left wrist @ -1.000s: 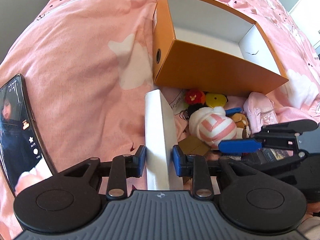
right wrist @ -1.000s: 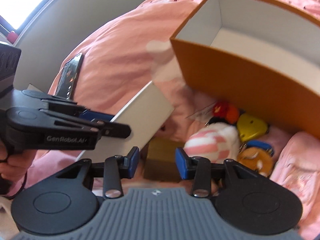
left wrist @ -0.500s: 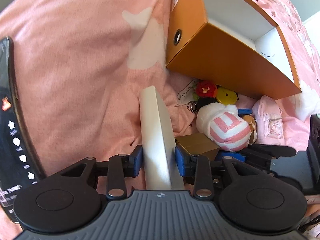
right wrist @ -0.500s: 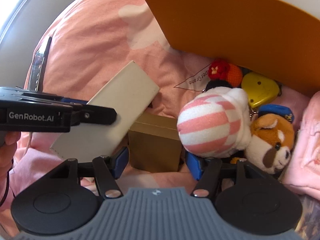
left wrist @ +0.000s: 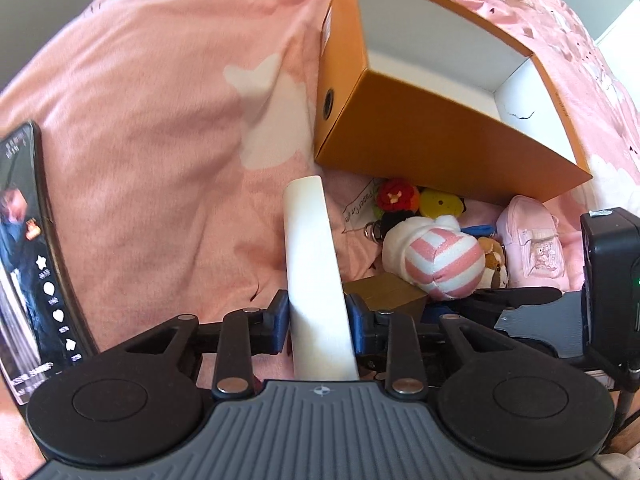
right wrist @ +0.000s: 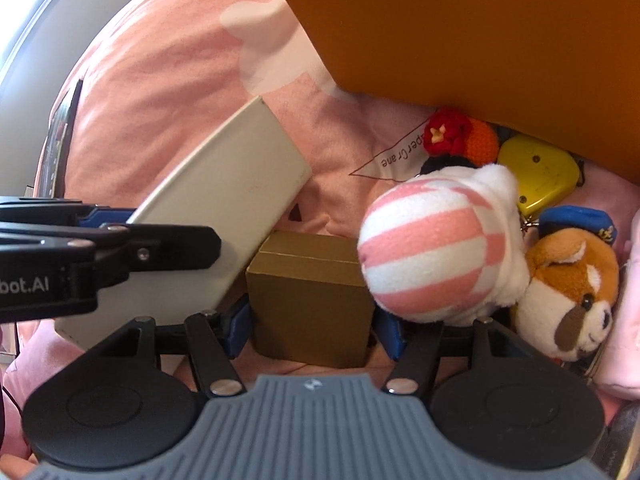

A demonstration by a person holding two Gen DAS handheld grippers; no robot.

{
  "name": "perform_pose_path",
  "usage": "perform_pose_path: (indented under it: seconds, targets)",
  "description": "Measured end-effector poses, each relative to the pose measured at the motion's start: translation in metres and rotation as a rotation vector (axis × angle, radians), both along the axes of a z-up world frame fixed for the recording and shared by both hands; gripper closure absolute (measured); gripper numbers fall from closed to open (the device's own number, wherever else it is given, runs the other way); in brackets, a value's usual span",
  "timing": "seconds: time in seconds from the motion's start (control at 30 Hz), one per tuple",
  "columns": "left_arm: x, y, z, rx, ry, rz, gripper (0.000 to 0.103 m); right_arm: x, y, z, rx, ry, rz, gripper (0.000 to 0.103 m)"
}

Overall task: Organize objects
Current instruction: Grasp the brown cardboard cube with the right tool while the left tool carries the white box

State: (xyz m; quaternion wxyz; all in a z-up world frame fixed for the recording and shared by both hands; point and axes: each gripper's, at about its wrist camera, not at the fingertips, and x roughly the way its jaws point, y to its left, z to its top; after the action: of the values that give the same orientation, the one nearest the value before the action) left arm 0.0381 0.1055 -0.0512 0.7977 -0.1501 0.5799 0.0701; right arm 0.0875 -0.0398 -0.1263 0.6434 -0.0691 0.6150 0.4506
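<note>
Count: 1 orange box [left wrist: 420,148], open top, white inside, nothing seen in it, sitting on the pink blanket [left wrist: 152,120]; 1 white flat box [left wrist: 316,280]; 1 small gold carton [right wrist: 312,292]; 1 pink-striped plush [right wrist: 432,248]; 1 fox plush [right wrist: 572,292] w/ blue cap; 1 red/orange crochet charm [right wrist: 460,140]; 1 yellow heart case [right wrist: 540,176]; 1 pink pouch [left wrist: 532,240]; 1 phone [left wrist: 28,248], screen lit, at blanket's left edge. Small items all crowd along the orange box's near long wall. Left gripper [left wrist: 318,320] is clamped narrow on the white flat box, held on edge, its far end pointing toward the orange box's near left corner, just short of it. Right gripper [right wrist: 312,324] is spread wide w/ a blue pad either side of the gold carton; can't tell if pads touch it. Striped plush leans over the carton's right top edge. Vs 0.5 s ago: right gripper has closed in so the carton now fills the gap btwn its pads; left gripper pulled back a bit, more of the orange box's inside shows; white box grip unchanged.
</note>
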Motion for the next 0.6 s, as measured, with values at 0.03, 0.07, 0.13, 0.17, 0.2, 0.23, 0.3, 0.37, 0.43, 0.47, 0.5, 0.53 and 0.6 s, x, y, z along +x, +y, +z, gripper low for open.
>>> perform_pose_path:
  seconds: [0.03, 0.07, 0.13, 0.17, 0.2, 0.23, 0.3, 0.37, 0.43, 0.47, 0.5, 0.53, 0.6]
  targets:
    - [-0.002, -0.003, 0.005, 0.019, -0.020, -0.005, 0.069, -0.001, -0.002, 0.004, 0.007, -0.009, 0.000, 0.039]
    - [-0.003, -0.005, 0.011, 0.036, -0.042, -0.011, 0.069, -0.002, -0.005, 0.009, 0.016, -0.013, 0.005, 0.039]
    - [-0.006, -0.010, 0.023, 0.068, -0.091, -0.022, 0.069, -0.004, -0.011, 0.022, 0.049, -0.023, 0.020, 0.039]
    - [-0.006, -0.011, 0.031, 0.083, -0.116, -0.028, 0.069, -0.005, -0.015, 0.029, 0.067, -0.033, 0.026, 0.039]
    - [-0.006, -0.013, 0.037, 0.093, -0.141, -0.034, 0.070, -0.005, -0.018, 0.037, 0.083, -0.047, 0.029, 0.039]
    - [-0.006, -0.015, 0.044, 0.098, -0.167, -0.039, 0.070, -0.004, -0.022, 0.046, 0.098, -0.060, 0.030, 0.039]
    - [-0.005, -0.017, 0.057, 0.098, -0.213, -0.049, 0.069, -0.002, -0.030, 0.063, 0.130, -0.087, 0.025, 0.039]
    - [-0.003, -0.023, 0.069, 0.097, -0.258, -0.065, 0.070, 0.004, -0.039, 0.082, 0.158, -0.138, 0.009, 0.039]
    - [0.001, -0.031, 0.078, 0.096, -0.300, -0.087, 0.070, 0.010, -0.048, 0.101, 0.179, -0.185, -0.017, 0.039]
    - [0.004, -0.035, 0.082, 0.095, -0.320, -0.099, 0.070, 0.013, -0.054, 0.110, 0.188, -0.208, -0.031, 0.039]
    - [0.007, -0.038, 0.085, 0.095, -0.338, -0.107, 0.070, 0.018, -0.060, 0.118, 0.198, -0.229, -0.047, 0.039]
    - [0.011, -0.043, 0.088, 0.095, -0.358, -0.115, 0.070, 0.022, -0.065, 0.126, 0.206, -0.249, -0.062, 0.039]
    - [0.021, -0.049, 0.092, 0.097, -0.398, -0.125, 0.070, 0.030, -0.075, 0.142, 0.224, -0.282, -0.089, 0.039]
